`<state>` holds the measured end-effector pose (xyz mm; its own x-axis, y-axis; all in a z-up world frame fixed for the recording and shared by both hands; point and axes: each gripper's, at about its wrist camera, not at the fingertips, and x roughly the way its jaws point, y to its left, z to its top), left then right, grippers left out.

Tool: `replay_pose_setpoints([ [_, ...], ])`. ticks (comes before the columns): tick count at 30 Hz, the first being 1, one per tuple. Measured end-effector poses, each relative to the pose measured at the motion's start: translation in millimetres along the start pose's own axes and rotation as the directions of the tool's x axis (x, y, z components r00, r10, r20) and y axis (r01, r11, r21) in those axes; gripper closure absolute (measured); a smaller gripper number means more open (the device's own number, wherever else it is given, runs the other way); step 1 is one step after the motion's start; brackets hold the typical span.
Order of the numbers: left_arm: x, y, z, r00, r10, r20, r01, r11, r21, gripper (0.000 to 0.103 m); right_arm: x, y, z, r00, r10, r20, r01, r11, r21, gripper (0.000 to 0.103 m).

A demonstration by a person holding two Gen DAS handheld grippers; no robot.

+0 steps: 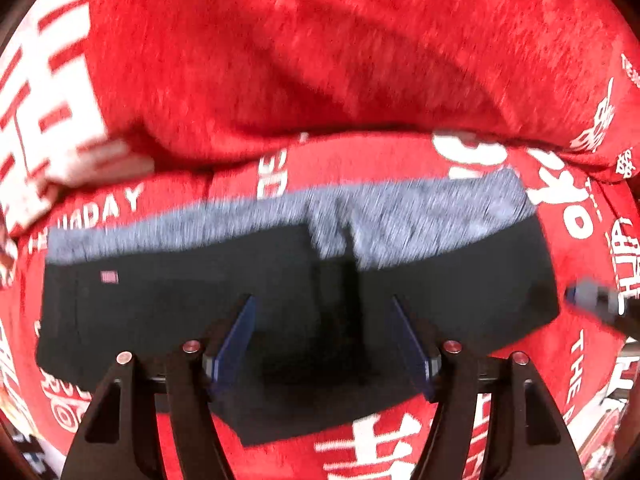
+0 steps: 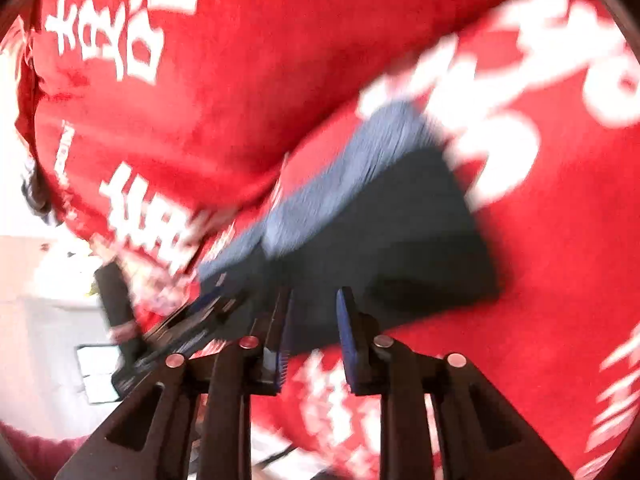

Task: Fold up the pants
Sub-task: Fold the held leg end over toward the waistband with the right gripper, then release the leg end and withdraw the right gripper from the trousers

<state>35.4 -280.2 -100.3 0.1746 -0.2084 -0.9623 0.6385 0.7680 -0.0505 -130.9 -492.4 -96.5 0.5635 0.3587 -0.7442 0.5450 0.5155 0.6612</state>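
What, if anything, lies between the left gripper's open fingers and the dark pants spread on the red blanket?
Nothing visible does. The left gripper hangs open directly over the pants, which lie flat on the red blanket with only bare cloth between the fingers. The right gripper is off at the pants' edge, not in between.

Motion blur smears the pants [image 2: 360, 216] and the white lettering on the red blanket [image 2: 540, 280].

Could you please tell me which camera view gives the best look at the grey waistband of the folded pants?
The left wrist view: the waistband runs across nearly its whole width, though blurred, above the black pants. The right wrist view shows it foreshortened, slanting and more blurred.
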Motion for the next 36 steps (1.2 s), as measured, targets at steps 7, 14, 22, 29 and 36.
replay_pose_setpoints([
  [7,27.4,-40.3,28.1,0.999,-0.023,0.022,0.022,0.999,0.046,0.033,29.4,-15.2,65.1,0.962,-0.268,0.041,0.271,0.959,-0.086,0.076],
  [14,67.6,-29.4,6.8,0.997,0.059,-0.055,-0.058,0.998,0.017,0.024,76.6,5.0,58.7,0.872,-0.481,0.087,0.486,0.834,-0.26,0.073],
  [22,47.9,-9.0,-5.9,0.992,0.088,-0.091,-0.087,0.996,0.011,0.024,73.2,39.2,37.6,0.832,-0.546,0.092,0.534,0.745,-0.399,0.073],
  [29,48.5,9.2,-22.4,0.992,0.081,-0.101,-0.085,0.996,-0.039,0.024,64.1,54.9,12.8,0.9,-0.434,0.04,0.415,0.826,-0.382,0.073],
  [36,40.9,5.4,-27.7,0.99,0.093,-0.11,-0.099,0.994,-0.045,0.024,107.0,64.5,-26.7,0.881,-0.473,-0.006,0.431,0.808,-0.402,0.064],
])
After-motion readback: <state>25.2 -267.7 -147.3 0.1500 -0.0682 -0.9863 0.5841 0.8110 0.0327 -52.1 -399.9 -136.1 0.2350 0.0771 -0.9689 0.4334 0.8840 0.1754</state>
